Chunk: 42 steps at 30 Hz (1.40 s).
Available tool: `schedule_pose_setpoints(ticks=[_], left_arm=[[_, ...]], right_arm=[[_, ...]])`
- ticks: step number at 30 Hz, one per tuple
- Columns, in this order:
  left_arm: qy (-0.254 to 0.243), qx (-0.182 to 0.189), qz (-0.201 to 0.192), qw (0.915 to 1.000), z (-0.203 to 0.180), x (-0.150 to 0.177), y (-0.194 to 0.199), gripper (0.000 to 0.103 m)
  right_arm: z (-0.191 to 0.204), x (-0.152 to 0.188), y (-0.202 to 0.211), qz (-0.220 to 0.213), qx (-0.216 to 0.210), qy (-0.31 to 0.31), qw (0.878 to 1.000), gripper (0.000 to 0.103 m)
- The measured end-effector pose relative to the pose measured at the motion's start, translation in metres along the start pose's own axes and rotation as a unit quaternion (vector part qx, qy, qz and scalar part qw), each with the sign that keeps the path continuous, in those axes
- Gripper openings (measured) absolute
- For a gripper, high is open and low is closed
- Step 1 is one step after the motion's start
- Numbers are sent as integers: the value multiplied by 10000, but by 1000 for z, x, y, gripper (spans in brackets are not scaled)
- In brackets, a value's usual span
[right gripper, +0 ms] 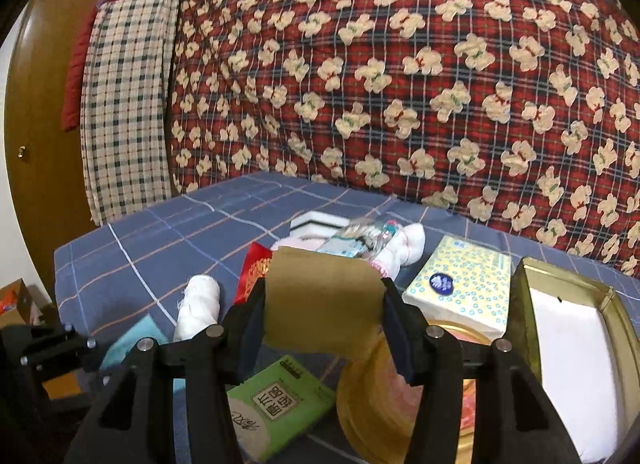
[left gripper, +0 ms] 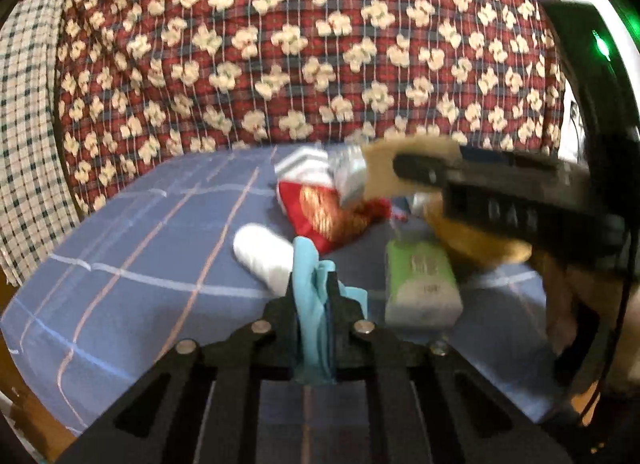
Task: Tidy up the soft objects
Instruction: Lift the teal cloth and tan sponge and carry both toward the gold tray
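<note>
Left gripper (left gripper: 314, 284) clamped shut on light-blue cloth (left gripper: 308, 304); right gripper (right gripper: 324, 312) pinching tan cardboard piece (right gripper: 322, 304) between its jaws.

The left hand-held gripper (left gripper: 316, 284) is matt black plastic with small shiny metal screws, and a soft, thin light-blue cloth (left gripper: 310, 304) is pinched in it. The right hand-held gripper (right gripper: 324, 304) is the same dull black plastic — it holds a flat tan piece of rough matt cardboard (right gripper: 320, 300). The blue checked bed sheet (right gripper: 160, 232) is smooth woven cloth. The red plaid blanket with cream bears (right gripper: 400, 84) looks thick and a bit fuzzy. The gold round tin (right gripper: 372, 416) is shiny metal. The green tissue pack (right gripper: 280, 404) has glossy plastic wrap. The white rolled sock (right gripper: 200, 304) looks soft and knitted.
</note>
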<state>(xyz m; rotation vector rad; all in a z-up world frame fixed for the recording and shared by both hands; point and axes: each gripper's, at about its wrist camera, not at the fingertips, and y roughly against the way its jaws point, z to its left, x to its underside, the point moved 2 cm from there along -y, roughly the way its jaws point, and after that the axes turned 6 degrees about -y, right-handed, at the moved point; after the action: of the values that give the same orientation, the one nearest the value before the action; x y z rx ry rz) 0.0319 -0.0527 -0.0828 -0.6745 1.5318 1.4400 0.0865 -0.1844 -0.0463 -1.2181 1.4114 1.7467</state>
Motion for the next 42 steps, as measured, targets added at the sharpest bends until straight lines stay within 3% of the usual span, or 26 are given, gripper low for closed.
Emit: schedule_pose_setpoints(ticks=[6, 27, 33, 42], left_arm=[[114, -62, -313, 9994, 0, -24, -8, 7], [354, 30, -709, 9969, -17, -62, -28, 7], [502, 159, -606, 9968, -19, -68, -38, 7], [386, 35, -553, 9977, -24, -80, -52, 7]], right_arm=[[-6, -2, 6, -274, -79, -90, 9996, 56], [-23, -3, 22, -794, 95, -320, 9963, 56], [-31, -6, 19, -819, 319, -345, 9955, 56], [-39, -12, 5, -711, 641, -369, 9947, 56]])
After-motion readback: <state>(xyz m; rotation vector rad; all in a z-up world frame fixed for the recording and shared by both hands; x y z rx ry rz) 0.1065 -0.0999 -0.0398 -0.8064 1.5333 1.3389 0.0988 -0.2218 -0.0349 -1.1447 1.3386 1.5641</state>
